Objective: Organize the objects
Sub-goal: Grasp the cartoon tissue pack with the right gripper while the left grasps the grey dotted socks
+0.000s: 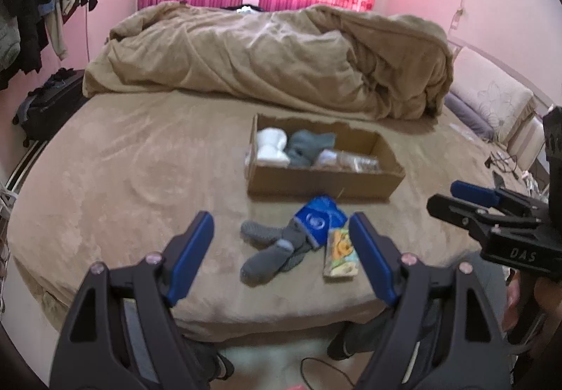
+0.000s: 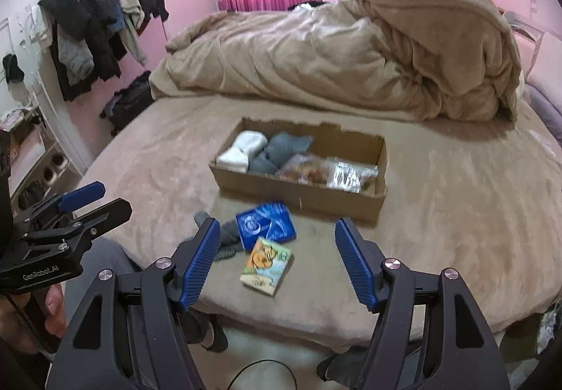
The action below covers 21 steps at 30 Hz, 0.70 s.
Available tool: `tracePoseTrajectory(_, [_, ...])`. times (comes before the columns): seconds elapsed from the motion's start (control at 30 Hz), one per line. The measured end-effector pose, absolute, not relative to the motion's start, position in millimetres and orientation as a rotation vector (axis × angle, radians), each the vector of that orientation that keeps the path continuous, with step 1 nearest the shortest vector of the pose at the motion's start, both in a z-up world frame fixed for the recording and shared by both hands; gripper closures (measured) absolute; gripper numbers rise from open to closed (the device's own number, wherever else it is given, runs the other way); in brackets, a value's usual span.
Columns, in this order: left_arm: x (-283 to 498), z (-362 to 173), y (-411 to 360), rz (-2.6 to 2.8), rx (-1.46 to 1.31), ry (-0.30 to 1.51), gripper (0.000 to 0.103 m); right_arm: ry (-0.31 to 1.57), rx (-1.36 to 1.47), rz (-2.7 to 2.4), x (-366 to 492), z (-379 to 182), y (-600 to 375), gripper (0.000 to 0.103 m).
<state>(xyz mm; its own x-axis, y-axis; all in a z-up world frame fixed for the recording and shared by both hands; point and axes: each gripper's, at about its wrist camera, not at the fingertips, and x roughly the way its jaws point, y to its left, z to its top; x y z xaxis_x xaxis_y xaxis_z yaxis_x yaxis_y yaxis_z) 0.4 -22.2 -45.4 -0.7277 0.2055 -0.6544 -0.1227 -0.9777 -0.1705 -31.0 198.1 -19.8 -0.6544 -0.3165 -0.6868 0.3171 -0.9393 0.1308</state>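
Plush tan bed: shallow cardboard box, rolled socks inside. Nearby grey socks, glossy blue pouch, flat packet. Left gripper, right gripper: jaws spread wide, empty.

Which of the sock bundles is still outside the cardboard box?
The dark grey socks lying loose on the bed, partly under the blue packet. The white and grey-blue bundles sit inside the box.

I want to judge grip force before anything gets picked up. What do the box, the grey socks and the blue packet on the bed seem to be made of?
The box looks like plain brown corrugated cardboard, matte, with a ragged torn rim. The grey socks look like soft knit fabric, limp and dull. The blue packet appears to be thin glossy plastic film, judging by its sheen and wrinkles, though blur leaves that uncertain.
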Motion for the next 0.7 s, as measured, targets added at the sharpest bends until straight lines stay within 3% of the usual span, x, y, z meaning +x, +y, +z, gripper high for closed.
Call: tracePoseTrajectory(0.7, [-68,-168,-22,2.572,-1.276,-0.142,0.022,-0.034,1.335,-2.444,-72,-135,168,0.032])
